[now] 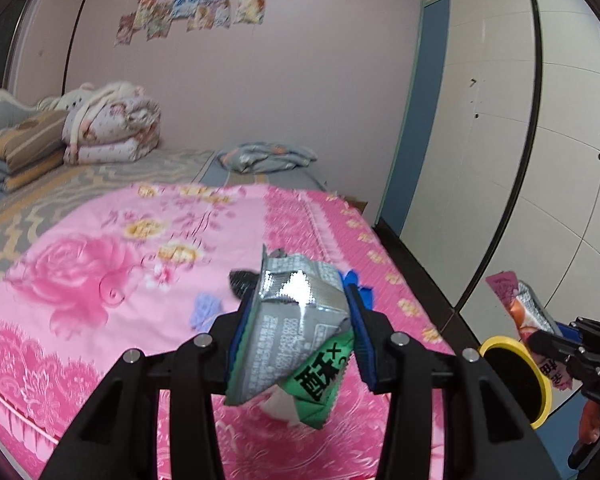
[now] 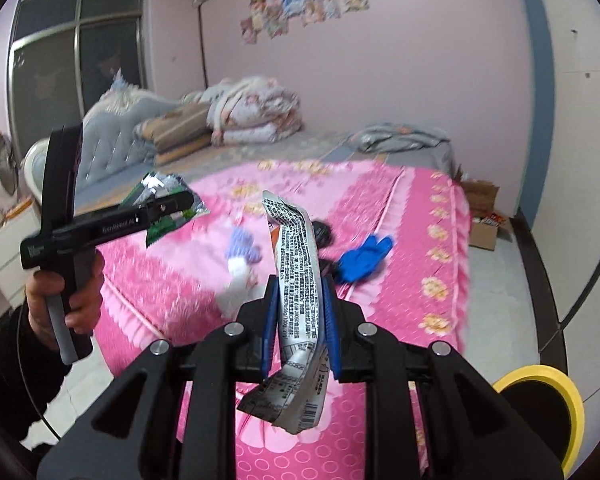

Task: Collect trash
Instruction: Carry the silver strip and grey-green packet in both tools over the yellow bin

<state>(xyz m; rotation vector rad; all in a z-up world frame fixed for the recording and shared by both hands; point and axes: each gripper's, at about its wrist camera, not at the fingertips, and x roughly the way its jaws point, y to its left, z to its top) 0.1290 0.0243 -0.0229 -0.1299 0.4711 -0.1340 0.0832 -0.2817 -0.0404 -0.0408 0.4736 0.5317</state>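
Holding a crumpled green-and-silver wrapper in the left gripper, jaws pinching it from both sides between the blue pads; wrapper is sticking up past the fingertips and hanging down below them, off the bed. Right gripper is pinching a second wrapper, white with black print and a barcode at the bottom, standing upright between the jaws with its lower end drooping under them. From the left wrist view the right gripper is showing at the right edge with that wrapper's pink-orange face poking out, sitting just above a yellow-rimmed bin. The bin is also showing at the lower right of the right wrist view, on the floor beside the bed. From the right wrist view the left gripper is showing at the left, held in a hand, with the green wrapper clamped at its tip over the bed edge. Still lying on the pink floral bedspread: a blue glove, a small lilac-and-white item, blurred, and a dark object behind the second wrapper, cannot tell what it is. Folded quilts are sitting at the head of the bed.
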